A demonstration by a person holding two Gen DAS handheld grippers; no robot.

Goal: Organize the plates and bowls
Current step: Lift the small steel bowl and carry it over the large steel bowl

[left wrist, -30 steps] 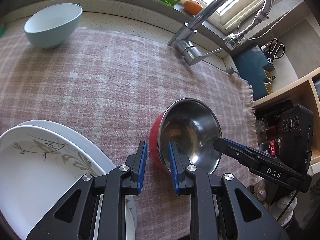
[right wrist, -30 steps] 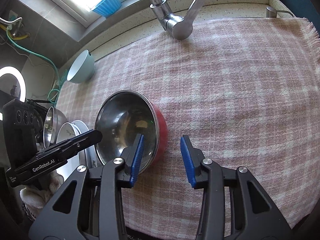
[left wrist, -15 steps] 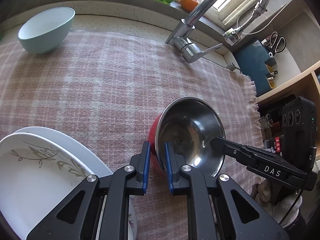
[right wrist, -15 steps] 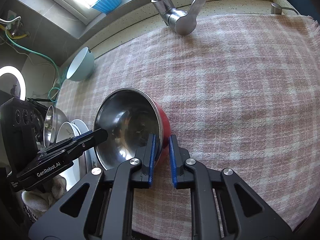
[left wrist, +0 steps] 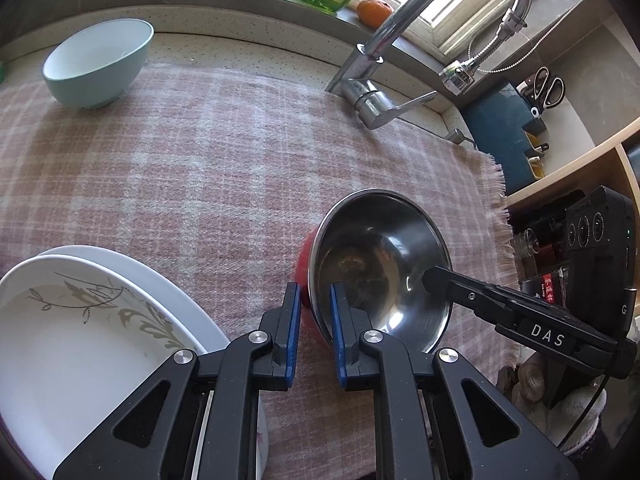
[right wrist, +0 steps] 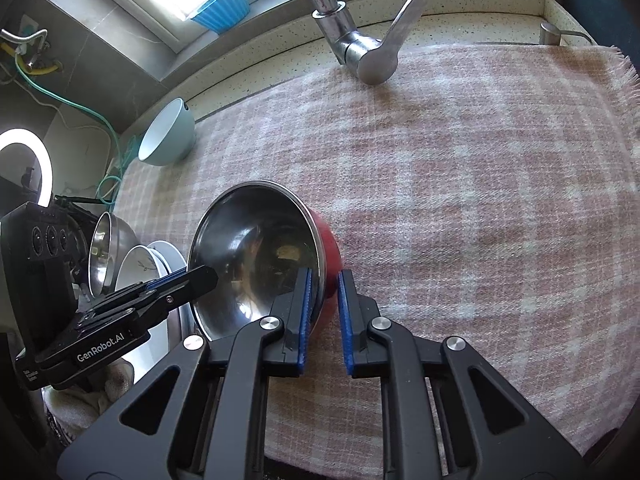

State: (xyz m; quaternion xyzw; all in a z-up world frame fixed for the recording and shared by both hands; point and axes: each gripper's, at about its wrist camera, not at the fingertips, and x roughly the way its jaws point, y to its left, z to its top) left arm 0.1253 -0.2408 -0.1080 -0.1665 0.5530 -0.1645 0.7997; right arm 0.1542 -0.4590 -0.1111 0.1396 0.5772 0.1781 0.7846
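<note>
Both grippers clamp the rim of the red-sided steel bowl (left wrist: 380, 264): the left gripper (left wrist: 314, 300) on its left edge, the right gripper (right wrist: 323, 286) on its right. The bowl sits tilted on the plaid cloth (left wrist: 180, 168), beside stacked white plates (left wrist: 80, 320); a pale blue bowl (left wrist: 98, 62) stands well apart.

On the cloth (left wrist: 200, 168), the metal bowl (left wrist: 380, 264) sits right of the stacked plates (left wrist: 80, 332), faucet (left wrist: 372, 100) behind.
</note>
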